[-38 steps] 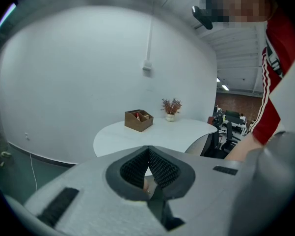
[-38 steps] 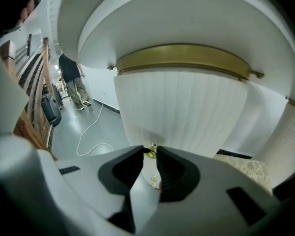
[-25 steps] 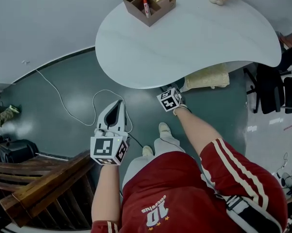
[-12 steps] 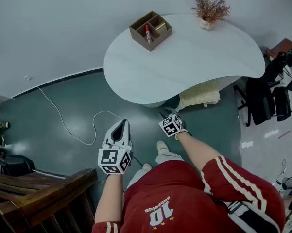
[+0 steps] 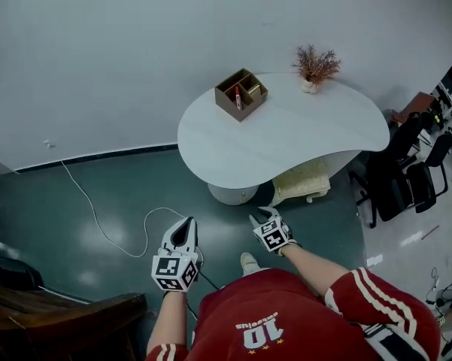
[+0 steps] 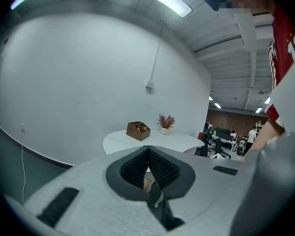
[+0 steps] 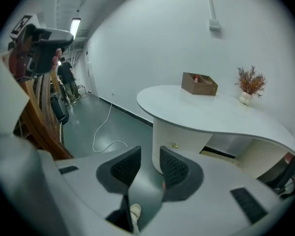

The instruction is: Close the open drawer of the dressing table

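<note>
The dressing table's white curved worktop (image 5: 286, 134) sits in the upper middle of the head view, against a pale wall above teal floor (image 5: 75, 194). Its drawer (image 7: 179, 142) looks flush in the pedestal beneath. The left gripper (image 5: 186, 222) jaws are together and empty. The right gripper (image 5: 261, 216) jaws are narrowly apart and empty.

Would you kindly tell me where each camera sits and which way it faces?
Head view: on the person's head, facing steeply down at the table, both forearms, left gripper, right gripper.
Left gripper view: on that gripper, facing roughly level at the table; fingers together.
Right gripper view: on that gripper, angled down at the pedestal; fingers apart, empty.
Shared: all show the organiser and plant.
</note>
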`<state>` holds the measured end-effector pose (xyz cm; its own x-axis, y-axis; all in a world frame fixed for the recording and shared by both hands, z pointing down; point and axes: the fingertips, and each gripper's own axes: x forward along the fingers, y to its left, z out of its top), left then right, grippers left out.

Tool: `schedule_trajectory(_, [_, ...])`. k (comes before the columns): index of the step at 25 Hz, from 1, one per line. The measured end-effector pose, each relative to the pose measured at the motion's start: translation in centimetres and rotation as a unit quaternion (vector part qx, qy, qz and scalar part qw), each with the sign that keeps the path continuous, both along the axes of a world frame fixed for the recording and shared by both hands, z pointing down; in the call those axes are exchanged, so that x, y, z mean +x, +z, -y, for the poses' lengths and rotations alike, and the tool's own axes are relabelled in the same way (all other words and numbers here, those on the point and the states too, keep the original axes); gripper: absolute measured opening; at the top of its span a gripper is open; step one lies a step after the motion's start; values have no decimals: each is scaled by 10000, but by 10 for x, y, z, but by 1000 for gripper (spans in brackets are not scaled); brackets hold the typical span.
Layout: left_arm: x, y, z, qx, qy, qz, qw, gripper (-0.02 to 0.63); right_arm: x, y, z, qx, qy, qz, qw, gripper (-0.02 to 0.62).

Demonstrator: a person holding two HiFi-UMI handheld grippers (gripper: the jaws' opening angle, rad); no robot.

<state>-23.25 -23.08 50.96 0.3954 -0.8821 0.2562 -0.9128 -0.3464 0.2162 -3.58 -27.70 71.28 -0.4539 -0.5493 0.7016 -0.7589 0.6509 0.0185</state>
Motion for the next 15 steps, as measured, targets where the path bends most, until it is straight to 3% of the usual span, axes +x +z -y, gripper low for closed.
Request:
schedule_trajectory(8, [-38,-34,-41,264,-1,-95,9996,3,-34,-114,-36,758,-227,732,9942,124])
schedule_trajectory(15, [-60,-70,-83,468,-9,-149,9988,3,-29,-228,-64,1493,58,1397,9789,124])
